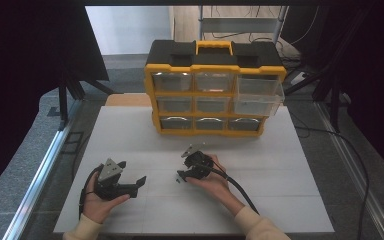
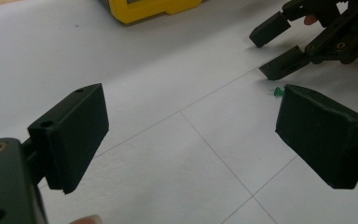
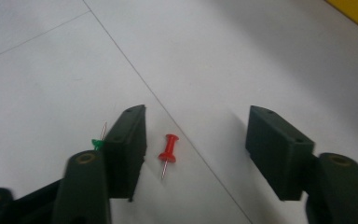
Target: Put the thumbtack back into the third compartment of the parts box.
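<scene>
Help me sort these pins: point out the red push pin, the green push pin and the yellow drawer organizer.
red push pin [image 3: 168, 145]: right gripper view, on its red plastic head.
green push pin [image 2: 277, 92]: left gripper view, on its green head.
yellow drawer organizer [image 1: 215, 68]: high view, on its yellow top rail.

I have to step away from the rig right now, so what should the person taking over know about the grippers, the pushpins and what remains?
Left gripper: open, holding nothing, low over the white table.
Right gripper: open, jaws lowered around the red pushpin, not yet closed on it.
The red pushpin lies flat on the table between those jaws. The green pushpin lies just outside one jaw.
The yellow organizer stands at the back, its upper right drawer pulled out.
Done: nothing picked up. Left: probably grip each pin; the open drawer looks like the likely place for them.
</scene>
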